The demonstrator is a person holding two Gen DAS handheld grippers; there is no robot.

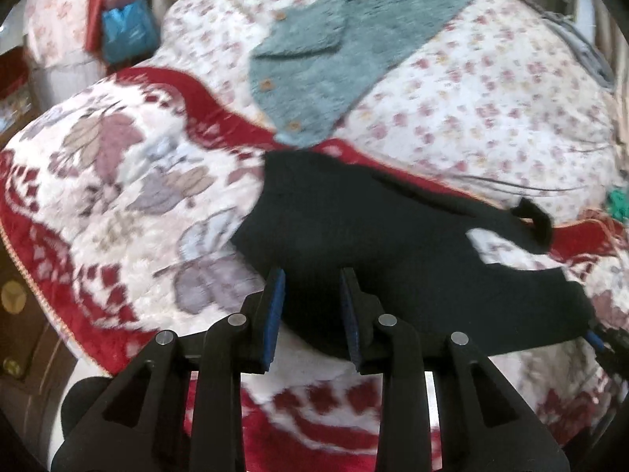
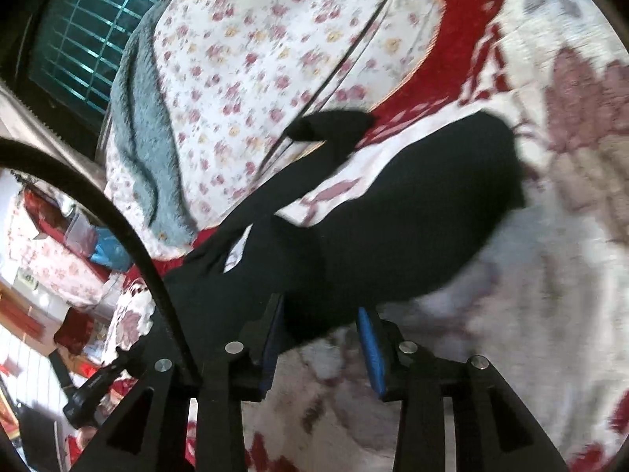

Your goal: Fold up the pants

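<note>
Left gripper (image 1: pixel 312 275): jaws part-open, blue pads clear of cloth, nothing held. Right gripper (image 2: pixel 320 308): same, jaws apart, nothing clamped. Black pants (image 1: pixel 393 244) lie on the floral blanket (image 1: pixel 118 181) just ahead of and partly under both sets of fingertips; the near edge runs between the left jaws but looks untouched. In the right view the pants (image 2: pixel 393 212) spread up and right from the tips, with a thin strip trailing toward the flowered sheet (image 2: pixel 255 59) and ending in a dark lump, cuff or tie, can't tell. Risks: the fabric is bunched and uneven, with a patch of blanket showing through a gap, so the next fold could lock in wrinkles. A careless pinch may also catch the plush blanket along with the cloth. That loose strip could stray outside the fold. The teal fleece garment (image 1: pixel 354 39) lies just beyond and could get dragged.
</note>
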